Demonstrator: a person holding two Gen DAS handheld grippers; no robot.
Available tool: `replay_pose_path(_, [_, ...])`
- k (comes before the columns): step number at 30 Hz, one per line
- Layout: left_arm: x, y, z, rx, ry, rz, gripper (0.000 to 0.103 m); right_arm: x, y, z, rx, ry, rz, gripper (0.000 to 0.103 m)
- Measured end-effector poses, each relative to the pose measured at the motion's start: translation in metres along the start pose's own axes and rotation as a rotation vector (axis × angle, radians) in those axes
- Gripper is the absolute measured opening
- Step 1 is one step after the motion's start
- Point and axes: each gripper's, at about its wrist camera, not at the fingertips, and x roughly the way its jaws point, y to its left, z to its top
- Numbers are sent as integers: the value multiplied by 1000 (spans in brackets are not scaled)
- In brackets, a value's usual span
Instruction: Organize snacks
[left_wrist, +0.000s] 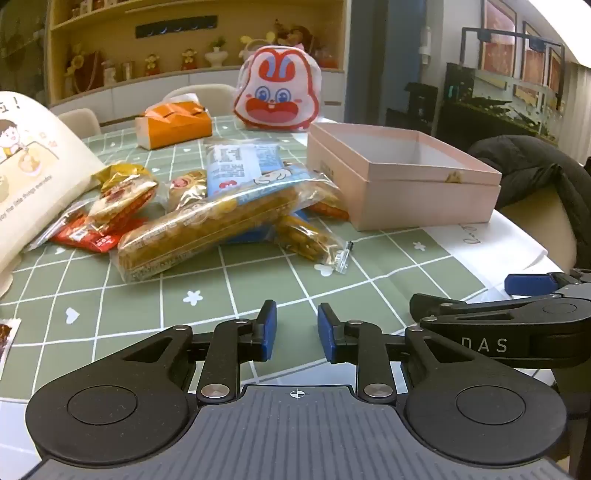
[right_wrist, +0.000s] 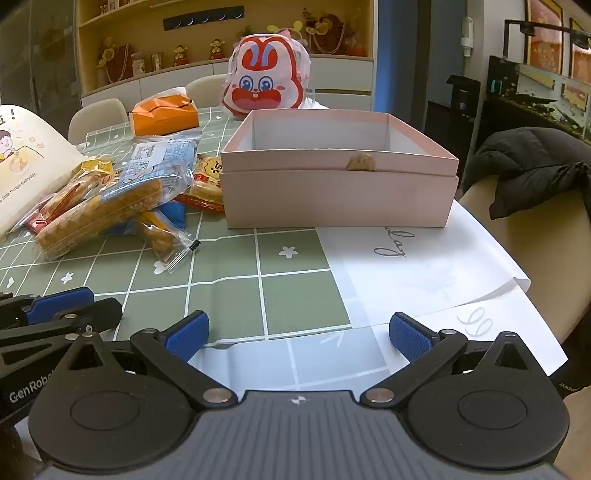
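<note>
Nothing is packed yet — the snacks (left_wrist: 207, 221) lie heaped on the desk (left_wrist: 258, 295) just left of the empty pink box (right_wrist: 340, 184). The left hand-held gripper (left_wrist: 296, 330) is nearly closed on nothing, the right hand-held gripper (right_wrist: 299, 332) gapes wide — next, probably, reach for a packet.

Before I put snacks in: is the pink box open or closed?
Open. The pink box has no lid on top; its white inner walls show. Its floor is hidden.

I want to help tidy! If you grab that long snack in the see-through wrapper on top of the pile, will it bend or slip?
The long snack probably stays fairly stiff, since it lies straight across the pile. Its glossy wrapper looks slippery, and the baked stick inside may crumble if squeezed.
</note>
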Motion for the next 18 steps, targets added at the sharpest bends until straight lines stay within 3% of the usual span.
replay_pose_path(18, [-1, 0, -1, -11, 2, -5, 29, -1, 0, -1, 1, -3, 1, 103])
